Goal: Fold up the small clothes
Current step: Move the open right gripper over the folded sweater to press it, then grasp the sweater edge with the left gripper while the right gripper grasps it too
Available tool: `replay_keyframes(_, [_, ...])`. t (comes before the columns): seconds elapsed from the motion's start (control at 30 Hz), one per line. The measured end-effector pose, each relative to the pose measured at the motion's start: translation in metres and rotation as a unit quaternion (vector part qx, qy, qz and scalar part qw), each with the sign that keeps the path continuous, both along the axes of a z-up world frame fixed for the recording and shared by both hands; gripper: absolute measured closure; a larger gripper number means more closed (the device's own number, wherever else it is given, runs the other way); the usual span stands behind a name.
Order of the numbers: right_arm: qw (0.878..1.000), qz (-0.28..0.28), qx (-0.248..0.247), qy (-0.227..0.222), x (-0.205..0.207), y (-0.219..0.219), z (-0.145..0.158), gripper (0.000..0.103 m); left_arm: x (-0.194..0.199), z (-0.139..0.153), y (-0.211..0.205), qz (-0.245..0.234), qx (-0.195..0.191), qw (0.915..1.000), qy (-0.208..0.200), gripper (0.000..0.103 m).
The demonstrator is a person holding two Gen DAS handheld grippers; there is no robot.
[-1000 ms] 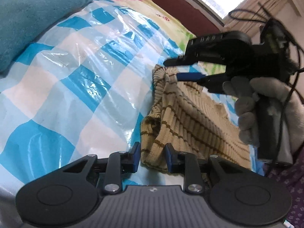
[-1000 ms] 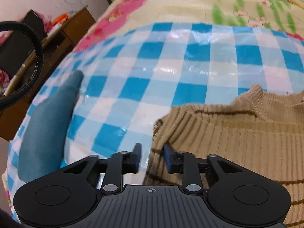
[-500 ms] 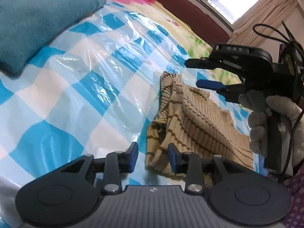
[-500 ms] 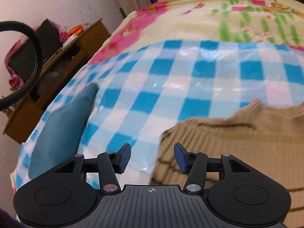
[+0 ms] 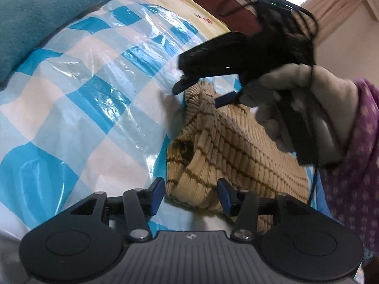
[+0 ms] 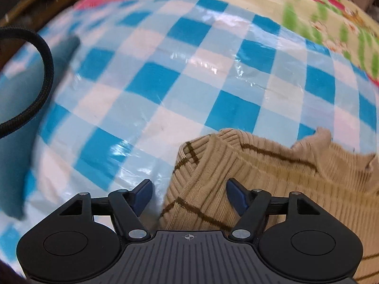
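Now both the left gripper [image 5: 190,195] and right gripper [image 6: 188,195] tilt down, open, over the sweater [image 5: 227,146].

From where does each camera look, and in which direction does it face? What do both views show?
Left wrist: sits behind the left gripper, looks along the bed toward the window; shows the right gripper in a gloved hand.
Right wrist: sits behind the right gripper, looks steeply down; shows only its own fingers.
Shared: the striped beige sweater on the blue checked plastic sheet, teal cloth.

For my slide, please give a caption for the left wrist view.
Left claw open around folded tan striped sweater on checkered sheet.
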State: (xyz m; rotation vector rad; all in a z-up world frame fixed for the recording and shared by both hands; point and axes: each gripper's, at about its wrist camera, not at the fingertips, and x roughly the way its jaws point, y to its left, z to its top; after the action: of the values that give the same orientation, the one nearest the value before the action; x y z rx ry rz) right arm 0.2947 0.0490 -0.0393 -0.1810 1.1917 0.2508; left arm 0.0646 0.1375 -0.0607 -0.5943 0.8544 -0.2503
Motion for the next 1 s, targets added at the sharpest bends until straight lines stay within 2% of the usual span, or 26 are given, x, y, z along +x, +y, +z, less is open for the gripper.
replay_keyframes(0.2, [1.0,-0.014,-0.013,0.003,-0.001,-0.017,-0.004,0.036,0.005,0.0,-0.004,0.001,0.005,1.0,-0.008,0.046])
replay_keyframes(0.33, [1.0,-0.022,-0.007,0.011,0.002,-0.025,-0.005,0.04,0.014,-0.001,-0.013,0.0,0.02,0.9998,0.01,0.047])
replay_keyframes(0.43, [1.0,-0.011,-0.014,0.011,0.001,-0.021,-0.005,0.043,0.012,0.001,-0.013,0.015,0.011,0.9997,0.015,0.048])
replay_keyframes(0.5, [1.0,0.001,-0.018,0.009,0.0,-0.02,-0.005,0.056,0.009,0.002,-0.013,0.022,0.007,0.9996,0.015,0.05])
replay_keyframes(0.6, [1.0,0.004,-0.01,0.007,-0.001,-0.027,-0.002,0.072,0.005,0.002,-0.013,0.03,0.023,0.9992,0.014,0.058])
replay_keyframes(0.73, [1.0,-0.004,0.026,0.008,-0.003,-0.044,0.006,0.079,0.001,0.004,-0.013,0.039,0.035,0.9986,-0.008,0.058])
replay_keyframes(0.83, [0.999,-0.005,0.044,0.005,-0.005,-0.053,0.014,0.08,-0.003,0.009,-0.012,0.055,0.051,0.9967,-0.03,0.047])
replay_keyframes(0.9, [0.998,-0.004,0.055,0.003,-0.007,-0.058,0.02,0.08,-0.006,0.012,-0.013,0.059,0.065,0.995,-0.046,0.033])
replay_keyframes(0.97, [0.998,-0.007,0.07,0.0,-0.009,-0.065,0.028,0.08,-0.006,0.011,-0.019,0.053,0.085,0.9938,-0.048,0.024])
replay_keyframes(1.0, [0.997,-0.009,0.077,0.0,-0.009,-0.069,0.03,0.08,-0.005,0.01,-0.023,0.046,0.095,0.9933,-0.046,0.024])
